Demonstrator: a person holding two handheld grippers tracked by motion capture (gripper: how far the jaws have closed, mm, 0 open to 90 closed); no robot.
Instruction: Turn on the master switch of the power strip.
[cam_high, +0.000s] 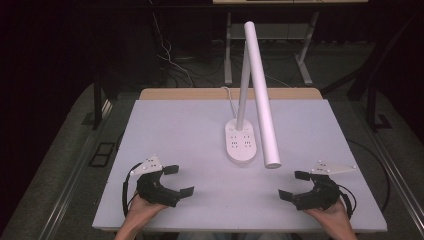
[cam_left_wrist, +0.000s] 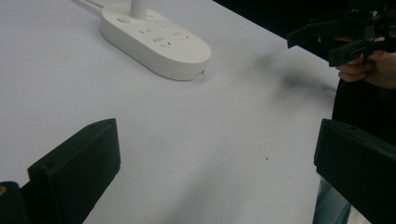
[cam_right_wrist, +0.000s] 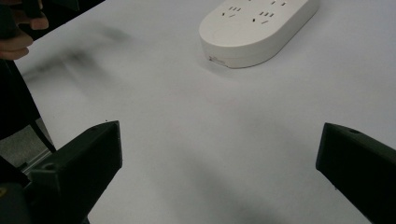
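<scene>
White desk lamp (cam_high: 242, 145) mid-worktop (cam_high: 175, 130), left gripper (cam_high: 178, 179) near-left of lamp base, jaws wide apart, empty, right gripper (cam_high: 291, 185) near-right of base, jaws wide apart, empty

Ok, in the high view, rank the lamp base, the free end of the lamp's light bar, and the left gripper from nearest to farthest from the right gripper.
1. Free end of the light bar: just up and left of the right gripper.
2. Lamp base: table centre, beyond the bar's end.
3. Left gripper: across the table, near the left front edge.
</scene>
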